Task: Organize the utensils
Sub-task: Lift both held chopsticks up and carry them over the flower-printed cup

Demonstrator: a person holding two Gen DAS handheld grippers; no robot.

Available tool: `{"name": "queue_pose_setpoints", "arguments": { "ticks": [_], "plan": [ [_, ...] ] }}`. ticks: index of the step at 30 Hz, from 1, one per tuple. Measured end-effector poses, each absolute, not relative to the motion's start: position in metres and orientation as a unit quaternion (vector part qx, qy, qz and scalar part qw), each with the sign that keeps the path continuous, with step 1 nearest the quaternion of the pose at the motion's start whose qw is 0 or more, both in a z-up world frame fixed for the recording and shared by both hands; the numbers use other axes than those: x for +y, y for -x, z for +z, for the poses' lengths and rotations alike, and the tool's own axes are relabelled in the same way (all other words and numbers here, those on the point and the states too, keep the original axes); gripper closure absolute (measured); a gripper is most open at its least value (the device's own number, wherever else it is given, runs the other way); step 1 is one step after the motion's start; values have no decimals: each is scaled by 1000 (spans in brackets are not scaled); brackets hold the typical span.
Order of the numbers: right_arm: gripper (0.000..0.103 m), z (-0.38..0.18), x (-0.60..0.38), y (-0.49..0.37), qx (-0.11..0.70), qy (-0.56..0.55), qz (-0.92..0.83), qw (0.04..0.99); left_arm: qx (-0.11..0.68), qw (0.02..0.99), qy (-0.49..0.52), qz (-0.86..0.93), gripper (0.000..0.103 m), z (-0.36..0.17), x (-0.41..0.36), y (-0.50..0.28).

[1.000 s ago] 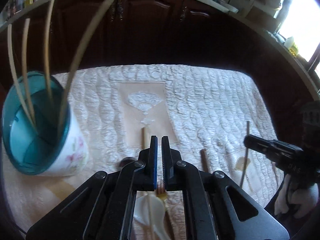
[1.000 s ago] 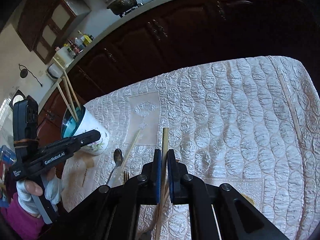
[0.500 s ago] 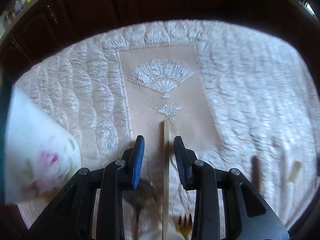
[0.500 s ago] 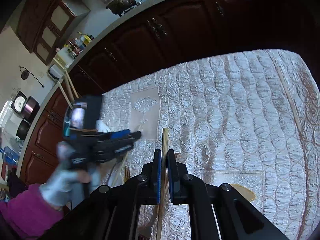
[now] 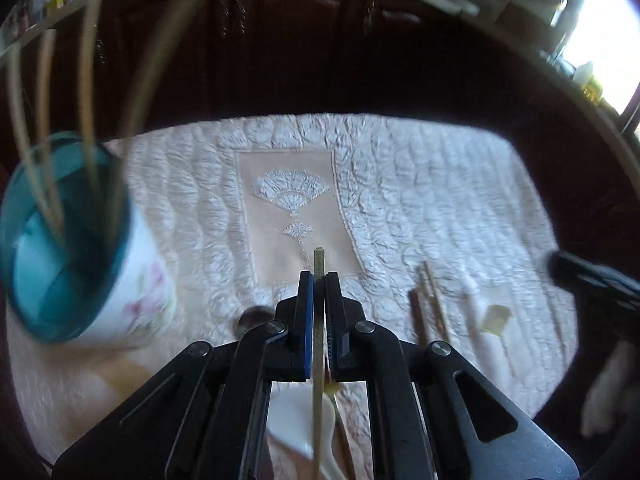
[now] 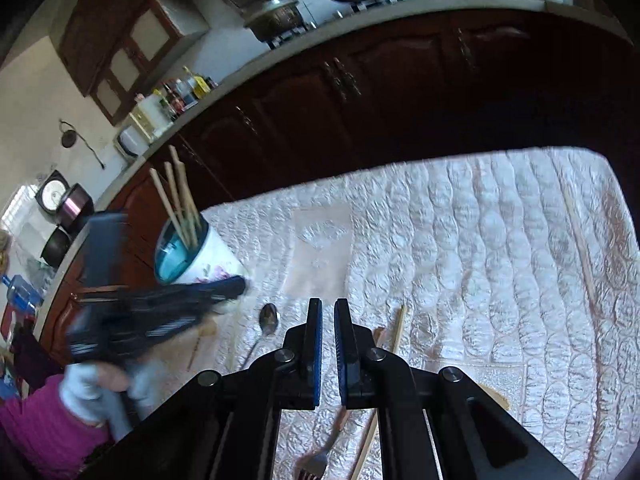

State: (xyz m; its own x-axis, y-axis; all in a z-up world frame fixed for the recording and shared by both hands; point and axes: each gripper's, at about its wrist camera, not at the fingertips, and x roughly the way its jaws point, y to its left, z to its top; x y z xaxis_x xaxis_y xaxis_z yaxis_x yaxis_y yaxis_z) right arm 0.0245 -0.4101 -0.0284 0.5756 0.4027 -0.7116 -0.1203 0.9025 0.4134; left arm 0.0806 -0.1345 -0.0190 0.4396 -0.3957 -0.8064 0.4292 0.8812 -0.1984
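My left gripper (image 5: 319,280) is shut on a pale wooden chopstick (image 5: 318,258) and holds it above the quilted cloth (image 5: 420,200). A white floral cup with a teal inside (image 5: 80,272) stands to its left and holds several chopsticks (image 5: 88,92). My right gripper (image 6: 327,308) is nearly shut with nothing between its fingers. Below it lie a chopstick (image 6: 398,330), a metal spoon (image 6: 268,318) and a fork (image 6: 318,462). The cup (image 6: 200,258) and the left gripper (image 6: 236,286) show at the left of the right wrist view.
More chopsticks (image 5: 434,300), a brown stick (image 5: 418,316) and a white ceramic spoon (image 5: 296,420) lie on the cloth near my left gripper. A long chopstick (image 6: 578,236) lies far right. Dark wooden cabinets (image 6: 360,100) stand behind the table.
My left gripper closed on the chopstick and lifted it, swinging back toward the cup. My right gripper let go of the chopstick it held, which now lies on the cloth.
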Motion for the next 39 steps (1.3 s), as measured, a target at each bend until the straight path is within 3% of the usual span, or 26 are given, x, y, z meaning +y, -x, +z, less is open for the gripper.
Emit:
{"name": "queue_pose_setpoints", "arguments": {
  "ticks": [7, 17, 19, 39],
  "plan": [
    [96, -109, -406, -61, 533, -126, 76, 833, 433, 865, 16, -252, 99, 19, -95, -47],
    [90, -146, -400, -102, 553, -143, 62, 818, 422, 872, 30, -246, 99, 31, -78, -32],
    [97, -142, -399, -100, 553, -138, 70, 819, 418, 874, 29, -245, 99, 32, -77, -30],
    [98, 42, -364, -5, 388, -112, 197, 894, 377, 888, 79, -251, 99, 80, -13, 1]
  ]
}}
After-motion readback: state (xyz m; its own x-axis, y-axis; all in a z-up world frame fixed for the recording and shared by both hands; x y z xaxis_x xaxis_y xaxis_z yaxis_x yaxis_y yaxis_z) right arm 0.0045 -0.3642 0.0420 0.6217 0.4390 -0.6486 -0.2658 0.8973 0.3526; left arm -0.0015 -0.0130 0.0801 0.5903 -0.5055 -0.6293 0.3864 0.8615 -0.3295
